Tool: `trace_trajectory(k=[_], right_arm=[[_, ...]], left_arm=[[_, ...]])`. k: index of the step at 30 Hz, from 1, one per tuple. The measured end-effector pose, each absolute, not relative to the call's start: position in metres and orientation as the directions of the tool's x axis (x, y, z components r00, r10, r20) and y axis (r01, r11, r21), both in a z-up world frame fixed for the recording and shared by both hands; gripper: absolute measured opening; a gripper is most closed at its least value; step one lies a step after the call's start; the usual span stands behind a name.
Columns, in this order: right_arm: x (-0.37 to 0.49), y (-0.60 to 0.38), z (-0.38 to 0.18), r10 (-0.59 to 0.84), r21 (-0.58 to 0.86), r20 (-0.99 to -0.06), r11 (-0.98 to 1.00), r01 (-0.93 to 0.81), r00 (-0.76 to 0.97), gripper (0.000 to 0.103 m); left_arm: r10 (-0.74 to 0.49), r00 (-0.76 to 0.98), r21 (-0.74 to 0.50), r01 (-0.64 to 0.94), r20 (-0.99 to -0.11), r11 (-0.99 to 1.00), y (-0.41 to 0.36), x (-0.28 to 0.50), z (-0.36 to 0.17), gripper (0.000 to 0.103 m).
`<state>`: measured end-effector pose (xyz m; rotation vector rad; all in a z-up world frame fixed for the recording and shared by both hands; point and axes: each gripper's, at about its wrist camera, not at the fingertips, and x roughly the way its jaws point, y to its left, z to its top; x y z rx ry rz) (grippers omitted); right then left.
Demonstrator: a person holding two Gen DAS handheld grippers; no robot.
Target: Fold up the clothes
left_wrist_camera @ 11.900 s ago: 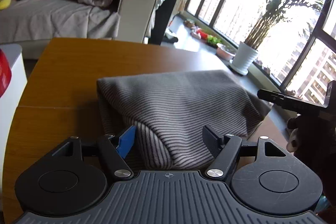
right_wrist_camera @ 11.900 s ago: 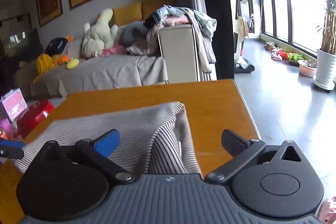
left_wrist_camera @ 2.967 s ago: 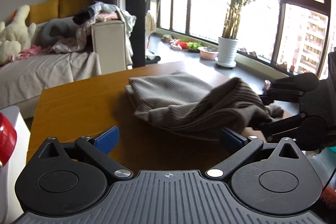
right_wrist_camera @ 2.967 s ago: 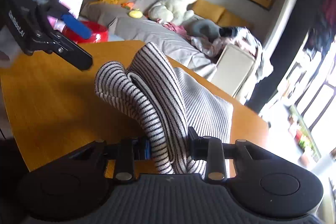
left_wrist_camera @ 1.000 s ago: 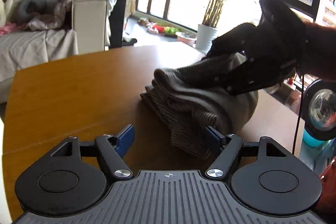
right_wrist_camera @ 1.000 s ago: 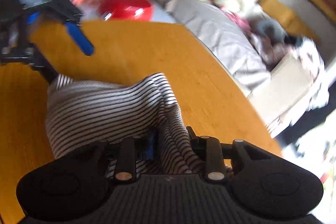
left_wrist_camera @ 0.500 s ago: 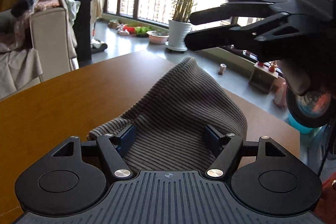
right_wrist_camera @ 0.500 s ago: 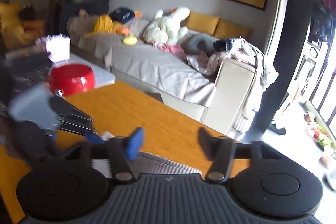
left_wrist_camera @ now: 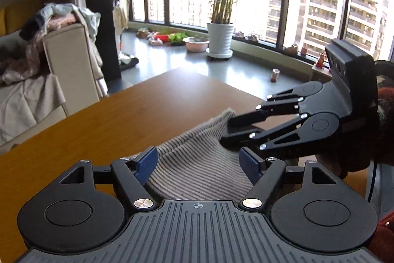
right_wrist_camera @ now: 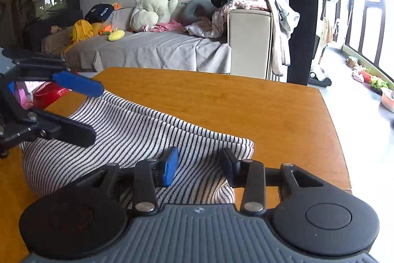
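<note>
Sweater (right_wrist_camera: 128,139) lying bunched on worktop (right_wrist_camera: 221,100) | left hand-held gripper (left_wrist_camera: 198,163) sitting spread wide over its near edge | right hand-held gripper (right_wrist_camera: 199,165) hovering parted above its fold, gripping nothing

The garment (right_wrist_camera: 138,139) is a knit with thin dark and pale stripes. It lies folded in a soft, rumpled bundle on the worktop (right_wrist_camera: 246,102), near its front edge.

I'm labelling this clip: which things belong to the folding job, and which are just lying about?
Job:
- grey-and-black striped knit garment
- orange wooden table
- left tongs, open
- right tongs, open

Lying about:
- white plush duck
- white potted plant
- red plastic tub
</note>
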<state>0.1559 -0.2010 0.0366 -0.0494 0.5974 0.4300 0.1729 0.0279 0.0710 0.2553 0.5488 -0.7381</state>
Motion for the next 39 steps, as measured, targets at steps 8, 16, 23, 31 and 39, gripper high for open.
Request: trace_trajectory(k=[8, 16, 23, 31, 39], right_arm=[[0.111, -0.216, 0.058, 0.386, 0.125, -0.485, 0.919, -0.374, 0.785, 0.08], [0.082, -0.256, 0.037, 0.545, 0.586, -0.525, 0.789, -0.187, 0.654, 0.083], [0.105, -0.238, 0.01, 0.593, 0.658, -0.551, 0.741, -0.131, 0.588, 0.067], [0.138, -0.224, 0.035, 0.445, 0.377, -0.598, 0.89, -0.256, 0.666, 0.067], [0.155, -0.223, 0.046, 0.217, 0.144, -0.579, 0.976, -0.163, 0.786, 0.071]], left_arm=[[-0.522, 0.555, -0.142, 0.585, -0.648, 0.798, 0.043, 0.237, 0.02, 0.1], [-0.575, 0.515, -0.302, 0.52, -0.636, 0.799, 0.062, 0.256, 0.006, 0.103], [-0.568, 0.512, -0.306, 0.508, -0.645, 0.805, 0.062, 0.25, 0.012, 0.101], [-0.543, 0.512, -0.339, 0.441, -0.666, 0.831, 0.074, 0.221, 0.021, 0.095], [-0.627, 0.443, -0.382, 0.525, -0.641, 0.761, 0.055, 0.175, 0.017, 0.098]])
